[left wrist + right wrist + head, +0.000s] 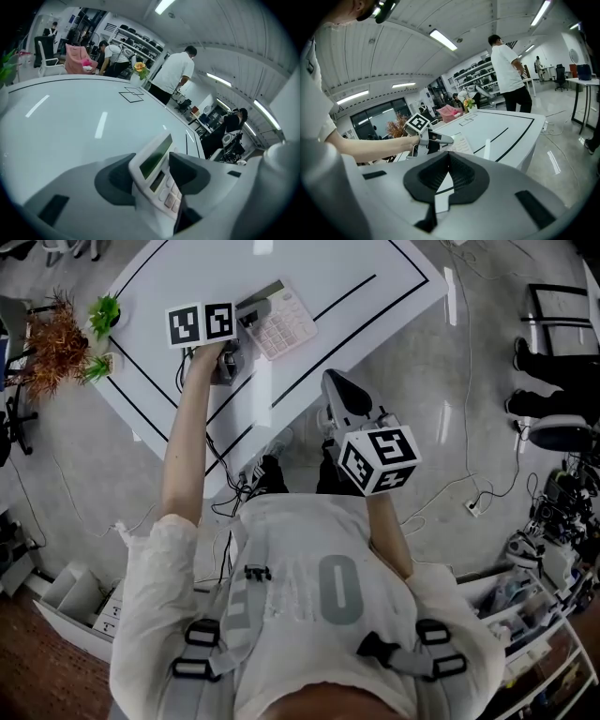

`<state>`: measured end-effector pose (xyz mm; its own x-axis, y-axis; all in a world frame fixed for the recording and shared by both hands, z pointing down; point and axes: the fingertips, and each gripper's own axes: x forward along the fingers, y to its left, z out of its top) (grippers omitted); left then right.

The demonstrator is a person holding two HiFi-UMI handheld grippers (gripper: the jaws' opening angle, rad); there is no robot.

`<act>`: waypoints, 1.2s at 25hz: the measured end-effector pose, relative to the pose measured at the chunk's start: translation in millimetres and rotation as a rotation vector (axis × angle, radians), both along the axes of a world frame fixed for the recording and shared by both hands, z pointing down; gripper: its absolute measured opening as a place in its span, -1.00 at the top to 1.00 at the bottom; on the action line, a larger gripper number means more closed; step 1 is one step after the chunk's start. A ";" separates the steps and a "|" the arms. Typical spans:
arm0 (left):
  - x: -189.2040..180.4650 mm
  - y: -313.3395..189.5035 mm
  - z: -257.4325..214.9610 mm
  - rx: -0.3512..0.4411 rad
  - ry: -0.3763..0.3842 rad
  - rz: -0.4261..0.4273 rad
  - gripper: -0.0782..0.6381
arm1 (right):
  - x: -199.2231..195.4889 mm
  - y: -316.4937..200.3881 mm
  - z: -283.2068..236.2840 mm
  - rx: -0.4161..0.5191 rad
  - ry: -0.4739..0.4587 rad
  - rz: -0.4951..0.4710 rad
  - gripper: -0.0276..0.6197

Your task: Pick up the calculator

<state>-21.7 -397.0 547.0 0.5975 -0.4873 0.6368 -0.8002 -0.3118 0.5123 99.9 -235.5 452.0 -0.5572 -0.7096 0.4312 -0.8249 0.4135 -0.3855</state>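
Note:
The calculator, white with pale pink keys and a grey display, lies near the middle of the white table. My left gripper reaches in from the left and holds its display end. In the left gripper view the calculator stands edge-on between the two dark pads, which press on its back and its key face; the left gripper is shut on it. My right gripper hangs off the table's near edge, over the floor. Its pads meet in the right gripper view, so the right gripper is shut and holds nothing.
Black lines cross the table top. Small green plants and a dried reddish plant stand at the table's left end. Cables lie on the floor. Cluttered shelves are at right. People stand beyond the table.

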 end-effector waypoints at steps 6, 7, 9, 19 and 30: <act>4.0 5.0 -2.0 -0.063 0.099 -0.001 0.29 | -1.4 3.1 -0.4 -0.001 -0.002 -0.007 0.89; 6.9 8.4 -2.8 -0.083 0.142 -0.002 0.34 | -1.7 4.1 0.3 -0.001 0.000 -0.009 0.89; 13.4 14.4 -5.0 -0.102 0.212 -0.003 0.43 | -1.2 6.2 0.8 0.000 0.004 -0.012 0.89; 35.1 20.6 -10.4 -0.137 0.419 -0.045 0.55 | -2.2 3.6 -6.0 0.026 0.004 -0.006 0.89; 45.7 15.9 -29.1 -0.070 0.436 -0.051 0.56 | 2.0 1.2 -13.4 0.049 0.012 0.016 0.89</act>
